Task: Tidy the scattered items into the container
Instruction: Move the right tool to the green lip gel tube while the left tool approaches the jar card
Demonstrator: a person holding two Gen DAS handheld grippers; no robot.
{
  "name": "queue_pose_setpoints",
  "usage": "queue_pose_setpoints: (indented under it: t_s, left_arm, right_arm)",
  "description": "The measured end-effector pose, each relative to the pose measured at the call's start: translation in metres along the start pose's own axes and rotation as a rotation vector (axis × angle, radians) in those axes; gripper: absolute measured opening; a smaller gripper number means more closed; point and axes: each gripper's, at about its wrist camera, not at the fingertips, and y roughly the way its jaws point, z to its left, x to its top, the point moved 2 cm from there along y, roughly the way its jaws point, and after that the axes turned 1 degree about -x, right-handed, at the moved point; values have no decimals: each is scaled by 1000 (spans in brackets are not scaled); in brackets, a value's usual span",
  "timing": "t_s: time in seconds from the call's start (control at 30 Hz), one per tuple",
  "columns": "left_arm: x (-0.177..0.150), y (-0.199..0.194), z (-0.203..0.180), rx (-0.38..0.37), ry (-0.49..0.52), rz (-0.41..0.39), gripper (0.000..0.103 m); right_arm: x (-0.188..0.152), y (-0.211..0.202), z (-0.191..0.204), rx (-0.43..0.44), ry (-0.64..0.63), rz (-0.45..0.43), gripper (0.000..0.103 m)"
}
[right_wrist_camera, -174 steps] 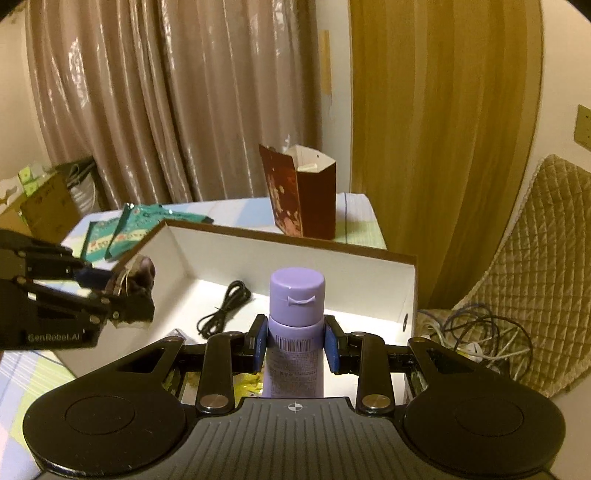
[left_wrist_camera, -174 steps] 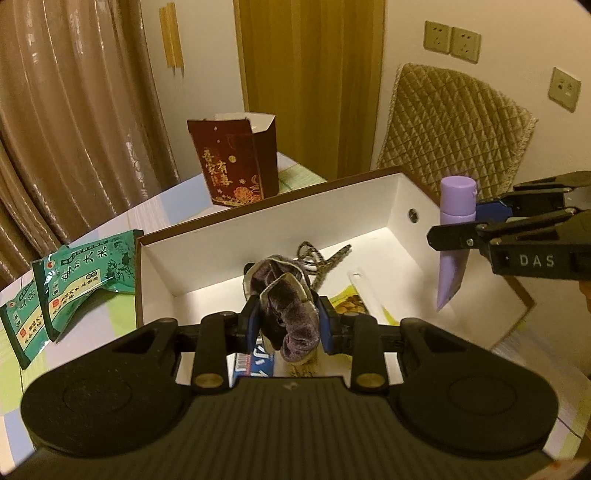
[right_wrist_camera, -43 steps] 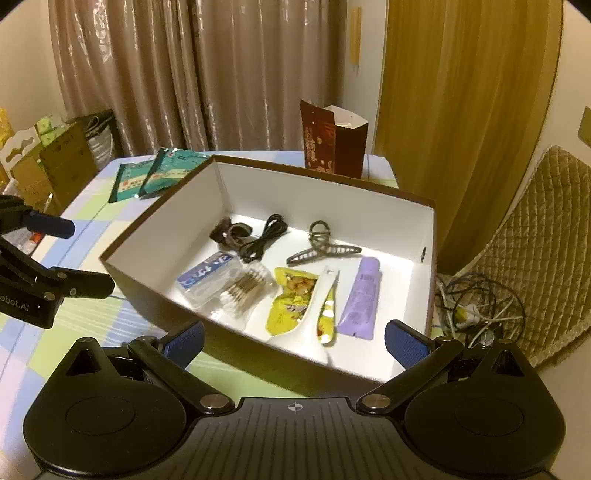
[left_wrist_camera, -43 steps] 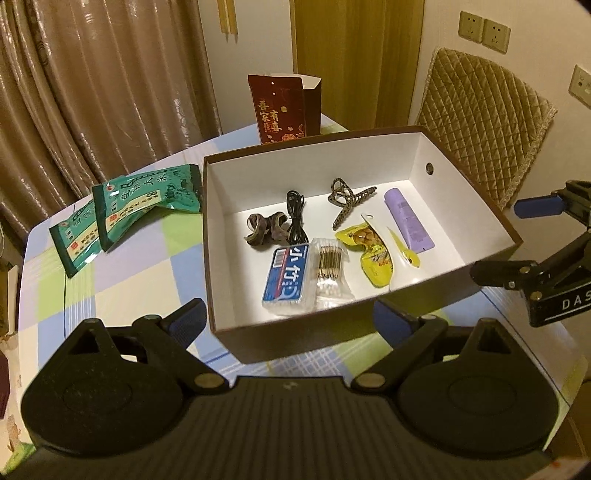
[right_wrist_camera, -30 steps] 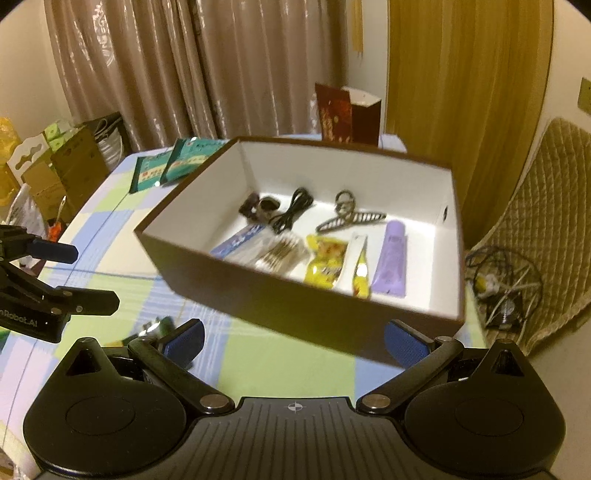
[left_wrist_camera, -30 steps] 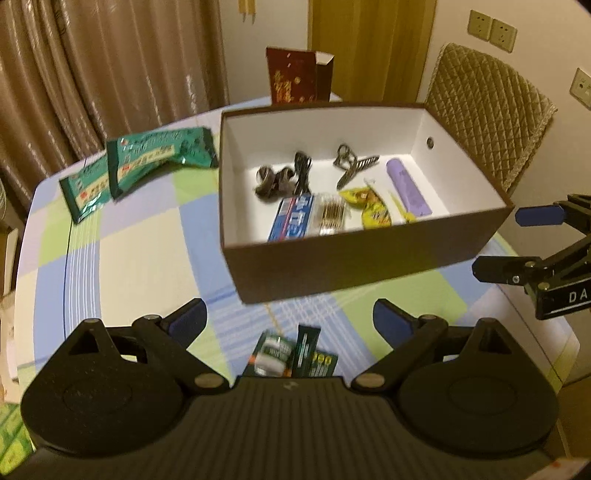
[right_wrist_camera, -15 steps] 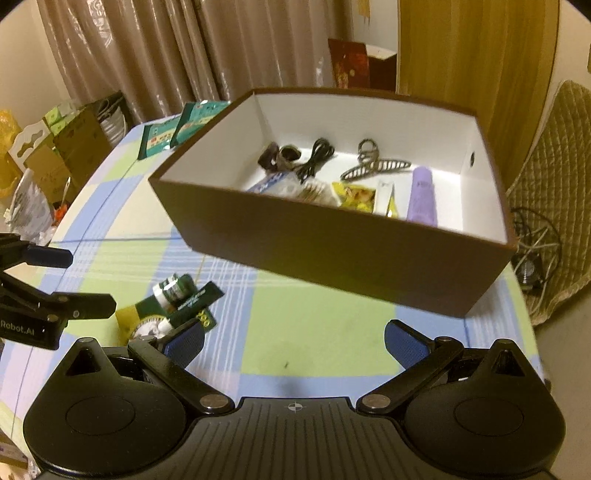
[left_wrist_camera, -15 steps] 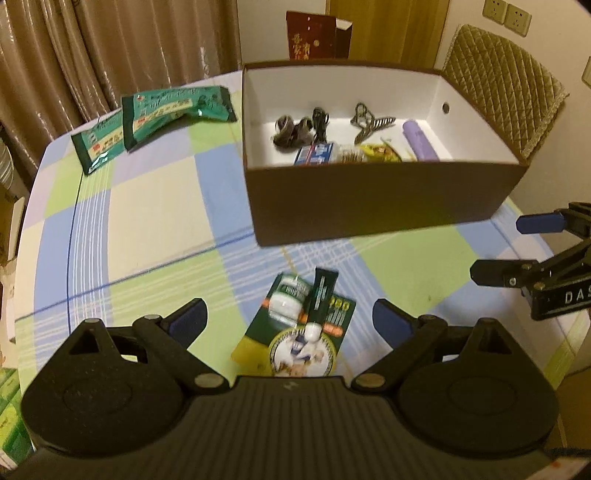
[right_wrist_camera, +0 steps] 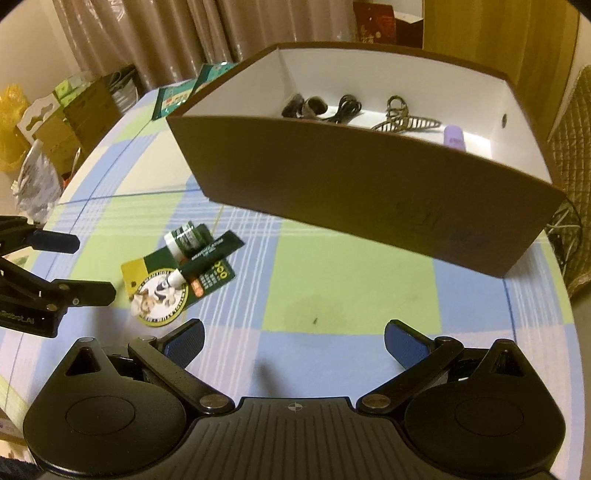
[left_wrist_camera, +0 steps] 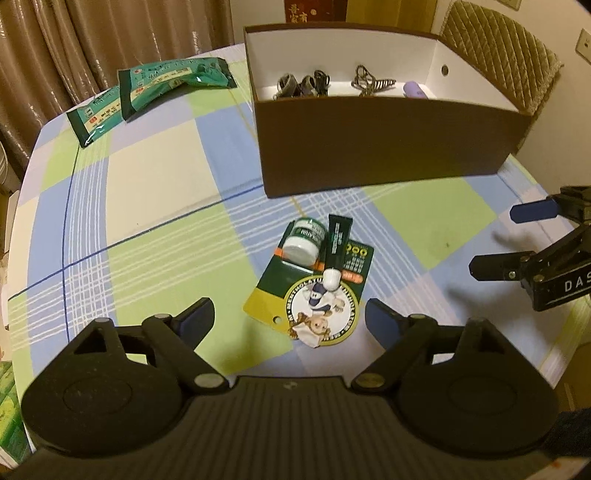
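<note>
1. While both tongs hang above the checked tablecloth (left_wrist_camera: 155, 184), neither holds anything: the left gripper (left_wrist_camera: 290, 319) has its jaws spread wide, and the right gripper (right_wrist_camera: 293, 341) likewise stands fully parted.
2. Straight ahead of the left gripper, just beyond its blue fingertips (left_wrist_camera: 195, 317), lies a green-and-yellow ointment blister card (left_wrist_camera: 314, 291). On it sit a small white-lidded jar (left_wrist_camera: 302, 244) and a dark green tube (left_wrist_camera: 337, 248) with a white cap, side by side and touching.
3. From the right wrist view, that same card lies ahead and to the left, between the two grippers, nearer the left one.
4. Farther ahead of both tongs stands the brown cardboard box (right_wrist_camera: 369, 181), white inside, resting on the cloth well apart from the card.
5. Inside the box, past its near wall: a hair scrunchie (right_wrist_camera: 304, 107), a coiled black cable (right_wrist_camera: 347, 107), a claw hair clip (right_wrist_camera: 402, 118), a lilac tube (right_wrist_camera: 455, 136). Anything lower is hidden by the wall.
6. Far left of the left gripper, beyond the box's corner, two green foil packets (left_wrist_camera: 147, 88) lie overlapping on the cloth.
7. Behind the box, a dark red gift bag (left_wrist_camera: 314, 11).
</note>
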Motion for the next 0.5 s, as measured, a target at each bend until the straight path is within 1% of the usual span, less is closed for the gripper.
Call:
queue_pose_setpoints:
  t_s: [0.1,0.23,0.37,0.5]
  left_arm:
    - [-1,6,1,-7,11,7,80]
    - [-2,13,5,-14,14,20,80]
    - [-3,20,9,-14,13,36,79]
    - [-1,24,16,-23,14,38,79]
  right_arm:
    - [-2,5,0,-5,9,14,101]
    - [-3,11,-2,-9,19,30,101]
    - [-2,17,2,16,10,36,101]
    - [1,28,10,59,-28,39,101]
